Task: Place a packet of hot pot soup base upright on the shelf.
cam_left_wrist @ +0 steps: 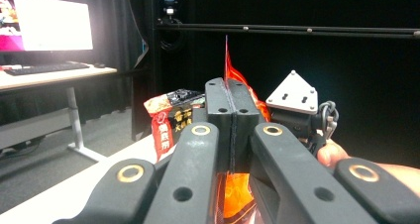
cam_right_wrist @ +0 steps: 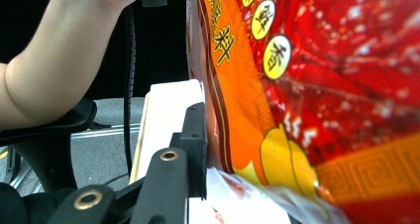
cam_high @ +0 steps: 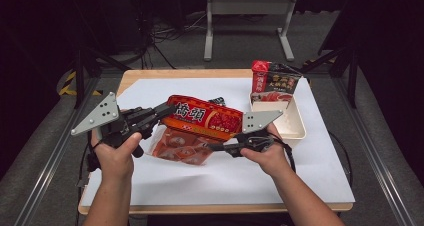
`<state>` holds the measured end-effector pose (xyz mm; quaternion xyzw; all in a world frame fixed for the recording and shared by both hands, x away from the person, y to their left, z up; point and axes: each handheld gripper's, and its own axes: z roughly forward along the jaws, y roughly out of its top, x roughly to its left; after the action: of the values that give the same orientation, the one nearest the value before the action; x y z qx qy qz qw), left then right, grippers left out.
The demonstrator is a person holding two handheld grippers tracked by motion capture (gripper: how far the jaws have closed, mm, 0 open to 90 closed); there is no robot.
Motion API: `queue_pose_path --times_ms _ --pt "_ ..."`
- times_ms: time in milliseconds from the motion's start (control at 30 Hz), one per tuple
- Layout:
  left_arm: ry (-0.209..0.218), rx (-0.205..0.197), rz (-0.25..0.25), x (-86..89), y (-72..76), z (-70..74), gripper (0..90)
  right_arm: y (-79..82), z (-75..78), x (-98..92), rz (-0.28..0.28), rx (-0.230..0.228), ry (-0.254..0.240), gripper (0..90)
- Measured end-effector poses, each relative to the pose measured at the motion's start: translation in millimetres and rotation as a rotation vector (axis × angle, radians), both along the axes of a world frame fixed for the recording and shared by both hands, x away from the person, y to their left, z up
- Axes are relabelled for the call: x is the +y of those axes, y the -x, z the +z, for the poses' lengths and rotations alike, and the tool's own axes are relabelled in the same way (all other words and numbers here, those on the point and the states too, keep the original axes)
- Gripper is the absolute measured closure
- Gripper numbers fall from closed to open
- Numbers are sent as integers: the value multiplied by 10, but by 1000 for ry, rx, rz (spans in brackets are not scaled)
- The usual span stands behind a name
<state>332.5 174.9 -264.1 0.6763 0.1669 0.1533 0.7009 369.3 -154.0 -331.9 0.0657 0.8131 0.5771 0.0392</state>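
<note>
We hold the red snack bag (cam_high: 205,117) above the surface (cam_high: 310,171): left tool (cam_high: 162,109) clamped tight on its edge, right tool (cam_high: 220,147) half-closed around its opposite side. Next, we judge, pull it open.

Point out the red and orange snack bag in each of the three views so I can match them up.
High view: the snack bag is at centre, held up between both grippers.
Left gripper view: its thin orange edge rises from the shut jaws, centre.
Right gripper view: it covers the right half, beside one black jaw.
Shared landmark: the white table cover.
</note>
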Motion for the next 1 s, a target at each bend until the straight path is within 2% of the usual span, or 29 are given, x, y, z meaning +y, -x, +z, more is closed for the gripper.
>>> queue_pose_path --times_ms 100,233,267,333,367,400,600,767,900,1000 --pt "2 8 2 4 -21 -7 879 1 37 -34 -12 15 18 704" --pt "18 16 15 17 -30 -7 747 0 91 -90 -39 12 55 705" --pt "22 21 19 17 -32 -7 696 -4 105 -109 -46 11 63 704" --pt "7 22 62 14 -51 -8 542 -12 135 -153 -62 15 72 704" --pt "7 22 62 14 -51 -8 488 -12 135 -153 -62 15 72 704" --pt "-4 33 89 9 -63 -13 434 -22 173 -200 -76 19 78 704" --pt "-38 71 116 22 -109 -38 364 -45 278 -306 -110 29 103 704" --pt "-69 78 146 64 -140 -55 342 -76 403 -437 -145 43 120 704" --pt "-84 98 165 89 -183 -97 335 -96 501 -518 -177 40 136 704" --pt "-114 122 192 87 -236 -150 314 -119 587 -584 -204 39 146 704"
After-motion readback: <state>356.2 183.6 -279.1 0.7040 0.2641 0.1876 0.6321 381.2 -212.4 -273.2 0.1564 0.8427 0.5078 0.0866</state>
